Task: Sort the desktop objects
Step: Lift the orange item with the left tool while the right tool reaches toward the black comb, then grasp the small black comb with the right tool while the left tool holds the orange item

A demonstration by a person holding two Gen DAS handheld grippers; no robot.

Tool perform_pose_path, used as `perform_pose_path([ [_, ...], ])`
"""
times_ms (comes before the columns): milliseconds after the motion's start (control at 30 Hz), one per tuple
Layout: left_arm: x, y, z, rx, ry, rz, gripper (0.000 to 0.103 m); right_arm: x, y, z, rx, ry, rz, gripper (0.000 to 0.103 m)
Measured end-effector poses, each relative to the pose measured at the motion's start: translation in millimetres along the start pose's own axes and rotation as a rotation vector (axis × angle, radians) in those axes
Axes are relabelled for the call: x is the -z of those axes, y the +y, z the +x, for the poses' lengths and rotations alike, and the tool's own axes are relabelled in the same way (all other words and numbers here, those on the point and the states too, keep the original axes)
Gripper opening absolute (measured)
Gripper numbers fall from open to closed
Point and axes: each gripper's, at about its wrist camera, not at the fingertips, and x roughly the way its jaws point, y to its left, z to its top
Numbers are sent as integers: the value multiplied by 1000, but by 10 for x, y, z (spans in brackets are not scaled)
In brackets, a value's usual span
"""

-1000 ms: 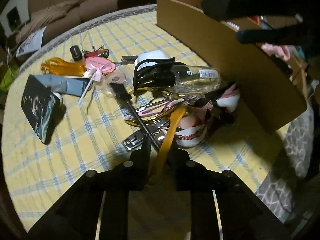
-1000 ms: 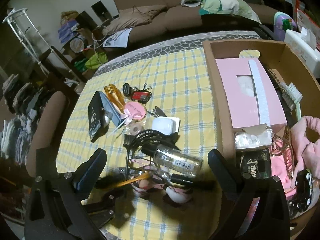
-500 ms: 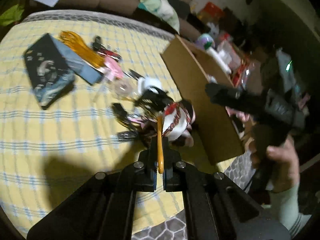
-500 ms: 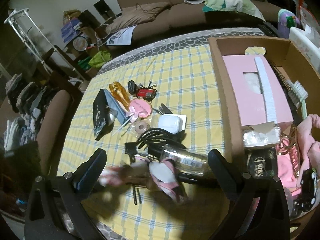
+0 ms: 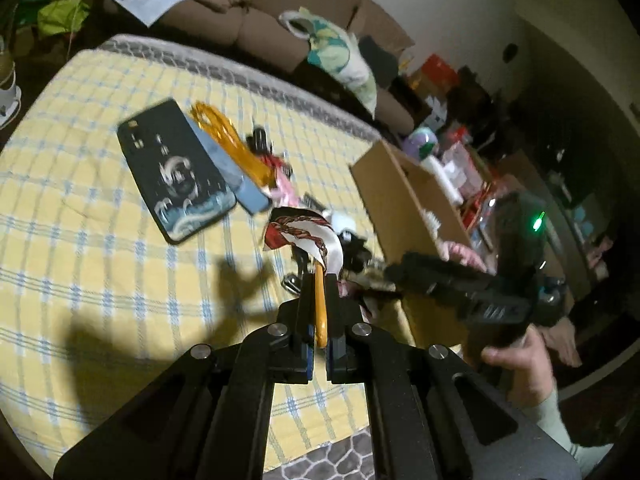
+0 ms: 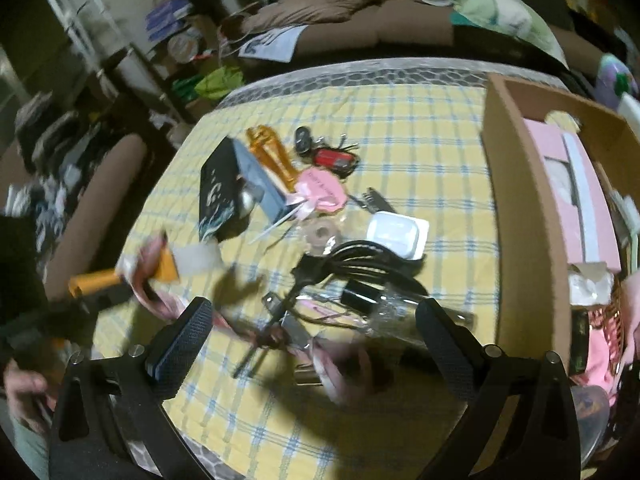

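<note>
My left gripper [image 5: 320, 285] is shut on an orange handle [image 5: 321, 312] whose far end carries a red-and-white patterned cloth [image 5: 304, 236]; both hang above the yellow checked table [image 5: 100, 264]. In the right wrist view that handle [image 6: 94, 282] and its cloth [image 6: 160, 268] are blurred at the left, away from the pile. My right gripper [image 6: 314, 340] stands open over the pile, just above a clear bottle [image 6: 384, 308] and coiled black cable [image 6: 352, 260], with nothing between its pads. The cardboard box [image 6: 524, 216] stands on the right.
A black phone case [image 6: 218, 192], an orange hair clip [image 6: 272, 156], red keys [image 6: 332, 158], a pink tag [image 6: 320, 190] and a white earbud case [image 6: 396, 234] lie beyond the pile. The box holds a pink tissue box [image 6: 560, 184]. A brown sofa [image 6: 360, 28] runs behind the table.
My left gripper closed on the orange handle and pulled it up and leftwards out of the pile, cloth trailing. The right gripper has dropped closer to the pile.
</note>
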Motion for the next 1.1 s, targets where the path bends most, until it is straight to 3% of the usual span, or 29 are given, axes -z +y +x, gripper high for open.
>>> perform_pose_path([
  [100,-72,55,-110,13,-35,-17,3,17,39,77,-25,10,3,103],
  [233,-153,130,-314,51,-88,-54,3,20,-50,179,-135,14,110,101],
  [333,-177,128,-482,67,-125,-53,3,5,-77,230,-204,10,185,88],
  [433,-220,112,-671,99,-176,-57,3,10,-73,351,-242,26,237,81],
  [567,-265,120,-846,120,-219,-63,3,53,-21,580,-236,75,269,61],
  [633,-275,167,-908,126,-235,-72,4,80,6,670,-212,94,270,45],
  [700,-282,211,-938,131,-240,-81,3,96,46,729,-175,88,242,38],
  [867,-265,277,-906,133,-224,-88,4,128,214,825,-34,83,104,34],
  [1100,-219,213,-856,146,-208,-78,3,137,119,866,-63,23,122,28],
])
